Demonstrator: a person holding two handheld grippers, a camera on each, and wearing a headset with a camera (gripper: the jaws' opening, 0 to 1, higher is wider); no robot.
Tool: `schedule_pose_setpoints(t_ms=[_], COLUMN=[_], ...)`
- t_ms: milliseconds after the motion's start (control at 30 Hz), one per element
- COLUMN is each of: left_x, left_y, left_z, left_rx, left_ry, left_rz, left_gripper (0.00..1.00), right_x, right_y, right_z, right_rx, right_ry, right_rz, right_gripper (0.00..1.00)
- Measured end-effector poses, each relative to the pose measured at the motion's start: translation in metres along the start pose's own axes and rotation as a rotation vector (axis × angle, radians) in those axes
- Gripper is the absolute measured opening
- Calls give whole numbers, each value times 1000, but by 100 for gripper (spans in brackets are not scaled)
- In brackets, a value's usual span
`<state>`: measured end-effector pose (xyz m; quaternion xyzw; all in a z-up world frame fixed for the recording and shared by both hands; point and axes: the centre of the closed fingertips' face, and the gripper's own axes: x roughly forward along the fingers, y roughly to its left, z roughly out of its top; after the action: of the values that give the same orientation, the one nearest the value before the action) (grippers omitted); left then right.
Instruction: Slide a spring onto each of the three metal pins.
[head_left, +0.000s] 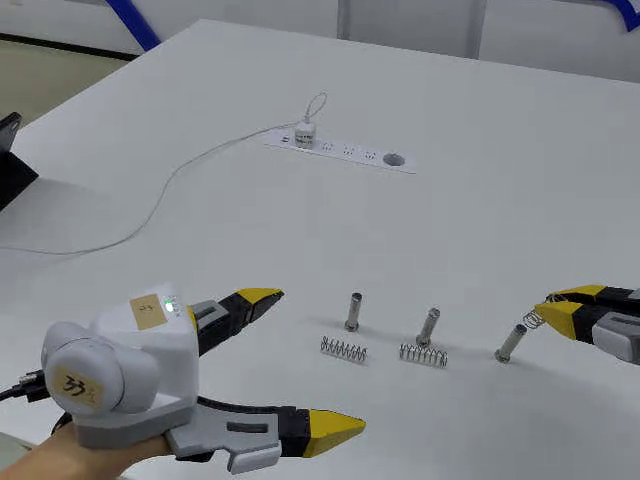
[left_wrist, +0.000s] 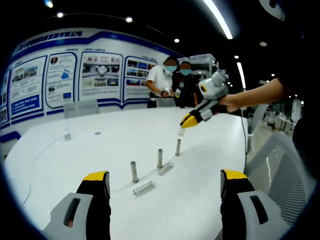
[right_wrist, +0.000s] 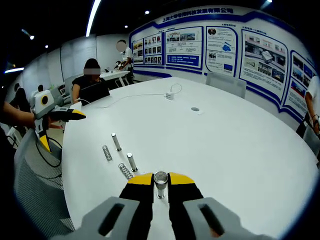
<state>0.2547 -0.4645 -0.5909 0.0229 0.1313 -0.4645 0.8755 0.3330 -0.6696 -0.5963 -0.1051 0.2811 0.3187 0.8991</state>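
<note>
Stretching from near to far is the white table (head_left: 480, 110), and on its far part lies a white power strip (head_left: 345, 152) with a small white plug (head_left: 305, 134) in its left end. A thin white cable (head_left: 165, 188) trails from the plug to the left edge. At the near left, the left gripper (head_left: 300, 360) is held in a hand (head_left: 60, 460) above the tabletop. Its yellow-tipped jaws stand wide apart with nothing between them, and they point right toward the parts. At the near right, the right gripper (head_left: 556, 306) reaches in from the right edge with its jaws pressed together on the held spring (head_left: 533, 320). The right gripper view shows that spring end-on between the two yellow tips. Three metal pins stand upright in a row on the near middle of the table: the left pin (head_left: 354, 310), the middle pin (head_left: 429, 326) and the right pin (head_left: 511, 342). All three are bare. The held spring hangs just above the top of the right pin, and the left gripper view shows the two apart. One loose spring (head_left: 343, 349) lies flat just near of the left pin, and the other loose spring (head_left: 423, 355) lies flat just near of the middle pin.
</note>
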Motion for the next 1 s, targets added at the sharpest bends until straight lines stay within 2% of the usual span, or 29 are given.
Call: schedule_pose_setpoints(t_ms=[133,300,467,600,733,1000], left_x=[1,0,0,-1,-2,-1], left_y=[4,6,10,13,15,12], left_z=[-3,-2,-6,-6,-5,-2], left_rx=[-47,-53,-65,-67,-72,-98], left_ry=[-4,-7,5,2,-4,-23], left_rz=[21,34,44,56,64,49], left_gripper=[99,100,100,100,100,100], right_x=[4,7,10,13,17,27], right_y=[0,1,3,5,6,7], right_z=[-2,-5,-7,-12,-16,-27], right_rx=[-5,6,1,-30,-28,-46], right_ry=[16,29,42,72,91,134], right_rz=[-1,8,13,15,16,27], right_gripper=[11,11,11,11,11,11])
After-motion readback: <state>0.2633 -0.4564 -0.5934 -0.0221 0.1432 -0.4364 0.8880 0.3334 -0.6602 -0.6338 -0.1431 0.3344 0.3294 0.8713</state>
